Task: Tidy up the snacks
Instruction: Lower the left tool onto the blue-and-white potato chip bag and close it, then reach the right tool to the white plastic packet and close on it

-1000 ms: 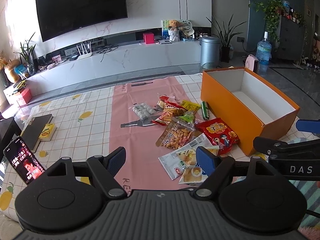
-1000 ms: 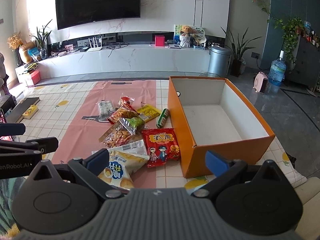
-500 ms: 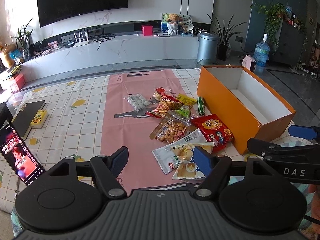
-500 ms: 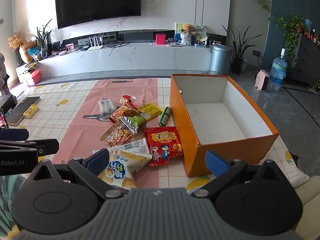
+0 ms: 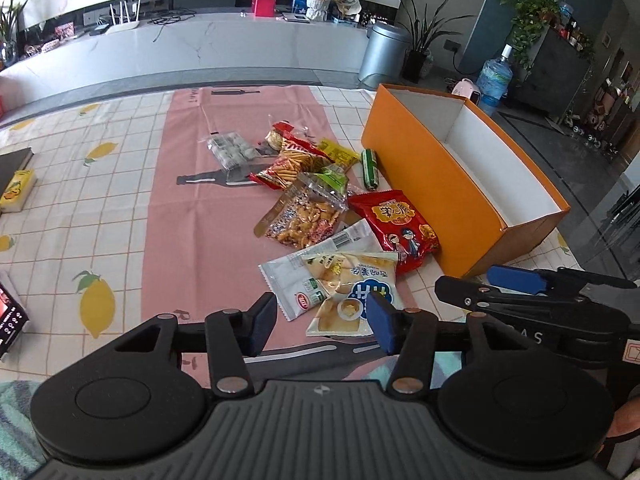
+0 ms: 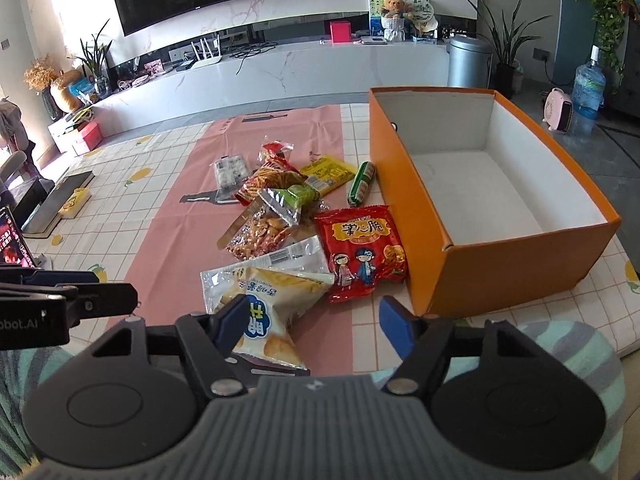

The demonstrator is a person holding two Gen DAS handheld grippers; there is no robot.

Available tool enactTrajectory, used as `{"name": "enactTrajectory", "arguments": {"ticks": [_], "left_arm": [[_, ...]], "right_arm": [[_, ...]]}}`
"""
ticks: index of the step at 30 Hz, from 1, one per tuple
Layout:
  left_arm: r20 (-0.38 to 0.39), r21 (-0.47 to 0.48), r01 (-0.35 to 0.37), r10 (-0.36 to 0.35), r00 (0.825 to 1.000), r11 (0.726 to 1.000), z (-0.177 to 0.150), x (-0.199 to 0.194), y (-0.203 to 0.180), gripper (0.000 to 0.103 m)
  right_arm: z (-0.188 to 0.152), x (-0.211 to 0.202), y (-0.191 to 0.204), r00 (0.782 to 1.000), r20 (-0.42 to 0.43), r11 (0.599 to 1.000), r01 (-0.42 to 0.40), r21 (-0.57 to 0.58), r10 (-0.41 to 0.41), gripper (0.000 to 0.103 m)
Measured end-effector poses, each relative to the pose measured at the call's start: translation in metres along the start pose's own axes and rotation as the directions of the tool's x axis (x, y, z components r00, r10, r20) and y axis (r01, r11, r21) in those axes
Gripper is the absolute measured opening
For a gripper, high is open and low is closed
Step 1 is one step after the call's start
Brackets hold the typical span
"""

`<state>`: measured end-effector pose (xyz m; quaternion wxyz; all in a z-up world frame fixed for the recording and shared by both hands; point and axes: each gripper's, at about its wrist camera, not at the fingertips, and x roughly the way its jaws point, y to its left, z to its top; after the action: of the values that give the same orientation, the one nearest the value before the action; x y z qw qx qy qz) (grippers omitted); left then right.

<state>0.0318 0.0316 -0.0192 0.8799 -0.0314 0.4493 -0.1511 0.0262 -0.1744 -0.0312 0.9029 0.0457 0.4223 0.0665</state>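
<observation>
A heap of snack packets lies on the pink strip of the tablecloth. It holds a cream chip bag (image 5: 356, 292) (image 6: 276, 300), a red packet (image 5: 400, 228) (image 6: 360, 248), a clear nut bag (image 5: 304, 220) and a green sausage stick (image 5: 370, 163). An empty orange box (image 5: 432, 184) (image 6: 404, 184) stands to their right. My left gripper (image 5: 320, 324) hovers over the near end of the cream bag, jaws closing, pads touching nothing. My right gripper (image 6: 314, 324) hangs just right of that bag, jaws closing, nothing pressed between them.
A phone (image 5: 8, 320), a dark book (image 5: 12, 160) and a small yellow box (image 5: 18, 190) lie at the table's left. Behind the table are a long white TV counter, a metal bin (image 5: 380, 52) and a water bottle (image 6: 588, 88).
Both grippers have tipped down and moved closer to the snack heap. The jaws of each have narrowed from wide apart.
</observation>
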Motion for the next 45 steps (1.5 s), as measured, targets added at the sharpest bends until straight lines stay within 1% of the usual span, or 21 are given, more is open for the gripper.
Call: {"name": "enactTrajectory", "arguments": {"ticks": [1, 3, 4, 9, 13, 15, 17, 19, 23, 24, 25, 26, 27, 28, 29, 33, 35, 37, 39, 42, 45], "left_arm": [[-0.009, 0.000, 0.012, -0.012, 1.000, 1.000, 0.000, 0.005, -0.001, 0.062], [-0.026, -0.003, 0.029, -0.029, 0.999, 1.000, 0.001, 0.016, -0.003, 0.068], [-0.031, -0.005, 0.035, -0.035, 0.999, 0.999, 0.001, 0.021, -0.004, 0.074], [-0.072, -0.001, 0.073, -0.073, 0.995, 0.997, 0.006, 0.052, -0.015, 0.080], [-0.106, -0.017, 0.086, -0.088, 0.990, 0.996, 0.014, 0.075, -0.021, 0.081], [-0.124, -0.022, 0.077, -0.079, 0.989, 0.997, 0.018, 0.087, -0.025, 0.082], [-0.146, -0.024, 0.062, -0.065, 0.987, 0.998, 0.019, 0.097, -0.028, 0.082], [-0.161, -0.019, 0.040, -0.043, 0.986, 0.999, 0.019, 0.107, -0.031, 0.082], [-0.175, -0.006, -0.009, 0.008, 0.985, 1.000, 0.017, 0.116, -0.032, 0.082], [-0.172, -0.004, -0.010, 0.009, 0.985, 1.000, 0.017, 0.116, -0.031, 0.081], [-0.170, -0.010, -0.001, -0.001, 0.985, 1.000, 0.016, 0.116, -0.029, 0.075], [-0.165, -0.021, 0.016, -0.020, 0.986, 1.000, 0.016, 0.115, -0.026, 0.064], [-0.162, -0.030, 0.025, -0.029, 0.986, 0.999, 0.015, 0.113, -0.025, 0.063], [-0.157, -0.028, 0.014, -0.018, 0.988, 1.000, 0.015, 0.111, -0.024, 0.059], [-0.146, -0.020, 0.003, -0.006, 0.989, 1.000, 0.015, 0.108, -0.024, 0.051], [-0.083, -0.051, -0.016, 0.012, 0.996, 0.999, 0.018, 0.083, -0.010, 0.050], [-0.058, -0.060, -0.043, 0.040, 0.998, 0.997, 0.020, 0.074, -0.001, 0.050], [-0.049, -0.070, -0.086, 0.083, 0.995, 0.994, 0.021, 0.073, 0.007, 0.050], [-0.052, -0.091, -0.110, 0.105, 0.993, 0.990, 0.022, 0.075, 0.016, 0.050], [-0.049, -0.119, -0.096, 0.090, 0.995, 0.988, 0.022, 0.076, 0.025, 0.050], [-0.048, -0.119, -0.093, 0.088, 0.995, 0.989, 0.023, 0.079, 0.026, 0.050]], "right_arm": [[-0.001, 0.006, -0.003, 1.000, -0.012, 1.000, -0.005, 0.010, 0.005, 0.055], [-0.003, 0.015, -0.008, 0.999, -0.034, 1.000, -0.005, 0.030, 0.006, 0.047], [-0.004, 0.021, -0.011, 0.999, -0.046, 0.999, 0.005, 0.037, -0.003, 0.045], [-0.006, 0.044, -0.021, 0.995, -0.097, 0.998, 0.027, 0.055, -0.022, 0.040], [-0.004, 0.058, -0.028, 0.992, -0.120, 0.998, 0.035, 0.046, -0.029, 0.038], [-0.003, 0.062, -0.031, 0.991, -0.125, 0.998, 0.049, 0.029, -0.045, 0.038], [-0.004, 0.066, -0.034, 0.991, -0.130, 0.999, 0.036, 0.030, -0.032, 0.038], [-0.004, 0.067, -0.036, 0.991, -0.129, 0.999, 0.021, 0.029, -0.017, 0.038], [-0.006, 0.070, -0.034, 0.991, -0.129, 1.000, 0.024, 0.003, -0.023, 0.038], [-0.006, 0.070, -0.033, 0.992, -0.124, 1.000, 0.023, -0.008, -0.024, 0.038], [-0.007, 0.070, -0.030, 0.993, -0.114, 0.999, 0.022, -0.025, -0.025, 0.038], [-0.008, 0.069, -0.027, 0.994, -0.104, 0.999, 0.022, -0.042, -0.026, 0.038], [-0.008, 0.069, -0.025, 0.995, -0.094, 0.998, 0.023, -0.058, -0.028, 0.038], [-0.007, 0.070, -0.023, 0.996, -0.086, 0.997, 0.027, -0.075, -0.034, 0.038], [-0.007, 0.071, -0.020, 0.996, -0.082, 0.996, 0.033, -0.088, -0.041, 0.038], [-0.003, 0.077, -0.013, 0.996, -0.074, 0.993, 0.045, -0.111, -0.053, 0.038], [0.000, 0.080, -0.008, 0.997, -0.059, 0.990, 0.050, -0.129, -0.058, 0.043], [0.003, 0.086, 0.000, 0.996, -0.046, 0.983, 0.069, -0.173, -0.079, 0.050], [0.006, 0.094, 0.009, 0.993, -0.041, 0.970, 0.099, -0.224, -0.110, 0.051], [0.007, 0.108, 0.018, 0.984, -0.064, 0.950, 0.140, -0.278, -0.164, 0.051], [0.008, 0.119, 0.020, 0.977, -0.090, 0.945, 0.163, -0.283, -0.196, 0.051]]}}
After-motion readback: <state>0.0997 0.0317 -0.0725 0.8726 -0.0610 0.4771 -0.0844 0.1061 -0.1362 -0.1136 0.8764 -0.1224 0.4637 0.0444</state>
